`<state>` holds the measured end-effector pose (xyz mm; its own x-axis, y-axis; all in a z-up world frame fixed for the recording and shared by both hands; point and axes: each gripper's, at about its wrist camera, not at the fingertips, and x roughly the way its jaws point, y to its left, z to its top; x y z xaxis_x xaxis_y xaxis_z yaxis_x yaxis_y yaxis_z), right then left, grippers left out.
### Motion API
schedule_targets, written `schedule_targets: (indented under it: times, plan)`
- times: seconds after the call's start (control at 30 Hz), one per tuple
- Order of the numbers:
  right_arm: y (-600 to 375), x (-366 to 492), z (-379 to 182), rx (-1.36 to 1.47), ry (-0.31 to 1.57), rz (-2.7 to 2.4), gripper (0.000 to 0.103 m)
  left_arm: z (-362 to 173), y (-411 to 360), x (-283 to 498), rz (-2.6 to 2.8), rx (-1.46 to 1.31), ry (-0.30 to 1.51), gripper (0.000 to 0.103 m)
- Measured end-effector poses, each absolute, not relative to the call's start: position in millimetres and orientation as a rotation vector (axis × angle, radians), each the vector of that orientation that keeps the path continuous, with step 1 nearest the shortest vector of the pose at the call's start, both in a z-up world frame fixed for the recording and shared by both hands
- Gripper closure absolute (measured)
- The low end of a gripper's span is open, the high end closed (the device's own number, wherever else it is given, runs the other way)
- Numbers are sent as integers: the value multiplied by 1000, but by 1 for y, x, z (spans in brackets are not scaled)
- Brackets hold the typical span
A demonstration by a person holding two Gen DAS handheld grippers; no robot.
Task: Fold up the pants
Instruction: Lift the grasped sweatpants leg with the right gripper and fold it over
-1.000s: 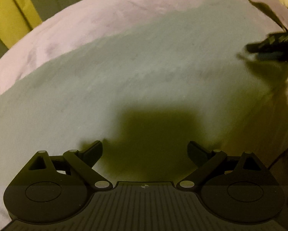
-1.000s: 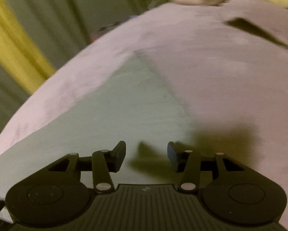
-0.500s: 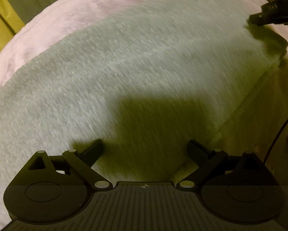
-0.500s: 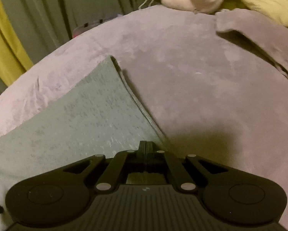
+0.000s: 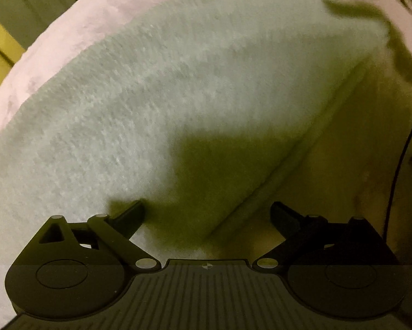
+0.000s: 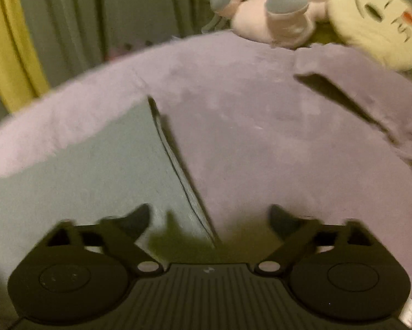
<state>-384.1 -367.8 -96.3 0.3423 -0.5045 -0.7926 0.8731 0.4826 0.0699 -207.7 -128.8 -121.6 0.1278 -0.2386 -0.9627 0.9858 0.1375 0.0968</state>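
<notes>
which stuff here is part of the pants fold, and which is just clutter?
Job:
green pants
left gripper, open
right gripper, open

Lying about:
pink plush toy
yellow face cushion
purple blanket
curtains

purple blanket [image 6: 247, 126] | pink plush toy [image 6: 272, 22] | yellow face cushion [image 6: 376, 22] | curtains [image 6: 76, 27]

Both wrist views look closely down at the same pants [image 5: 156, 104].
</notes>
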Motion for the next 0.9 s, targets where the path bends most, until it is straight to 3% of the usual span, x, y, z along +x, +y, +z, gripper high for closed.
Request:
schedule_targets:
  times: [0.27,0.6,0.8,0.83,0.9]
  plan:
    - [-451,-406,-133,940,769,-660,0,-93,-143,-199,-1143,889,972,3]
    - [-460,-385,-149,961,788,-431,1,-98,-163,-179,-1075,851,1080,3]
    - [-465,-388,-161,1072,742,-312,11,-96,-169,-179,-1069,828,1122,3]
    - [-467,-394,-163,1094,732,-306,17,-95,-168,-179,-1067,832,1122,3]
    - [-472,-399,-170,1166,719,-283,54,-98,-170,-180,-1068,846,1114,3]
